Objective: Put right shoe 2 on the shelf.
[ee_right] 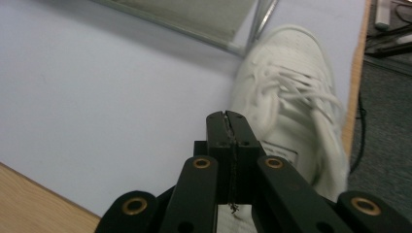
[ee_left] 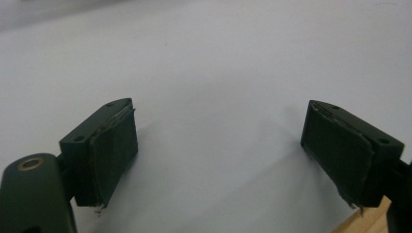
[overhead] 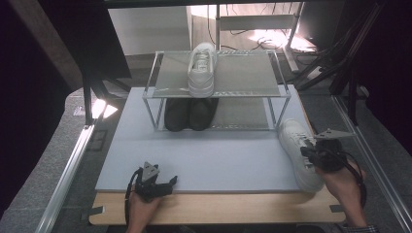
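From above, the right hand-held gripper [overhead: 311, 154] sits over the white shoe [overhead: 297, 151] on the table [overhead: 214, 155]; the toe points away toward the rack [overhead: 216, 87].

The left hand-held gripper [ee_left: 218, 155] is open wide and holds nothing.

The right one [ee_right: 228, 121] is pressed shut, with the shoe [ee_right: 291, 97] just beyond it, running lengthwise away. I think it is starting to pick up the shoe, so next it must lift.

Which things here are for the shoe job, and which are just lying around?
For the job:
white shoe on the mat
right tool, shut beside that shoe
shoe rack
white shoe on the rack's top shelf

Just lying about:
black shoes
cables on the floor
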Action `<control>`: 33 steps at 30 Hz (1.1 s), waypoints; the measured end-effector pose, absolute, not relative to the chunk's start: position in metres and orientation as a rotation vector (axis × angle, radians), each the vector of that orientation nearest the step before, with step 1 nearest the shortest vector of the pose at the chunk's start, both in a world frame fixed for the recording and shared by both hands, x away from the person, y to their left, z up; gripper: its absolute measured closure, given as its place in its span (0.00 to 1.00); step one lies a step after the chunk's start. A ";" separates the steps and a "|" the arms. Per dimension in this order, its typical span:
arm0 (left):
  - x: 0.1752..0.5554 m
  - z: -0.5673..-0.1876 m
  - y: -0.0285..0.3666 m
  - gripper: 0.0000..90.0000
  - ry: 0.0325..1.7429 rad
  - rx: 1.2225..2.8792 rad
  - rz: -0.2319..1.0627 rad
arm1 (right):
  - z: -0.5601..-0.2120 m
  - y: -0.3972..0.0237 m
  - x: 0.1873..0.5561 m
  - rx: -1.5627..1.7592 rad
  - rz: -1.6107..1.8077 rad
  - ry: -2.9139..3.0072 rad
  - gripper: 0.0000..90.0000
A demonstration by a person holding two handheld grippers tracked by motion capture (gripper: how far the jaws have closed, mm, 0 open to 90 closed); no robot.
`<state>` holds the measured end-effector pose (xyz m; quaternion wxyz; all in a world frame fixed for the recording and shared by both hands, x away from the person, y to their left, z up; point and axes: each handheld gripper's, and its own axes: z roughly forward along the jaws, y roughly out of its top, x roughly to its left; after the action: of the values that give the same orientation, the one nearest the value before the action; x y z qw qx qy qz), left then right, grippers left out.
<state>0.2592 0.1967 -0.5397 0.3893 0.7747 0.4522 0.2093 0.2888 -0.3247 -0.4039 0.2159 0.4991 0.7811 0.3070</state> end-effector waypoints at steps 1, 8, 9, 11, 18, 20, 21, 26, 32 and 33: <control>0.259 -0.540 0.197 0.14 1.150 1.969 0.532 | -0.405 -0.327 0.286 1.385 0.845 2.161 0.99; 0.259 -0.540 0.197 0.14 1.149 1.970 0.533 | -0.415 -0.341 0.270 1.429 0.822 2.152 0.99; 0.259 -0.540 0.197 0.14 1.149 1.970 0.533 | -0.418 -0.342 0.268 1.436 0.817 2.159 0.99; 0.259 -0.540 0.197 0.14 1.149 1.970 0.533 | -0.422 -0.342 0.266 1.444 0.808 2.169 0.99; 0.259 -0.540 0.197 0.14 1.149 1.970 0.533 | -0.429 -0.344 0.262 1.463 0.786 2.195 1.00; 0.259 -0.540 0.197 0.14 1.149 1.970 0.533 | -0.429 -0.344 0.261 1.460 0.790 2.213 1.00; 0.259 -0.540 0.197 0.14 1.149 1.970 0.533 | -0.429 -0.344 0.260 1.456 0.788 2.221 1.00; 0.259 -0.540 0.197 0.14 1.149 1.970 0.533 | -0.428 -0.344 0.249 1.446 0.790 2.242 1.00; 0.259 -0.540 0.197 0.14 1.149 1.970 0.533 | -0.428 -0.350 0.236 1.449 0.801 2.258 1.00; 0.259 -0.540 0.197 0.14 1.149 1.970 0.534 | -0.427 -0.351 0.235 1.453 0.804 2.255 1.00</control>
<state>0.2593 0.1967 -0.5398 0.3892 0.7747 0.4520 0.2099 0.2346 -0.3505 -0.4274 0.1699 0.5112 0.7936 0.2829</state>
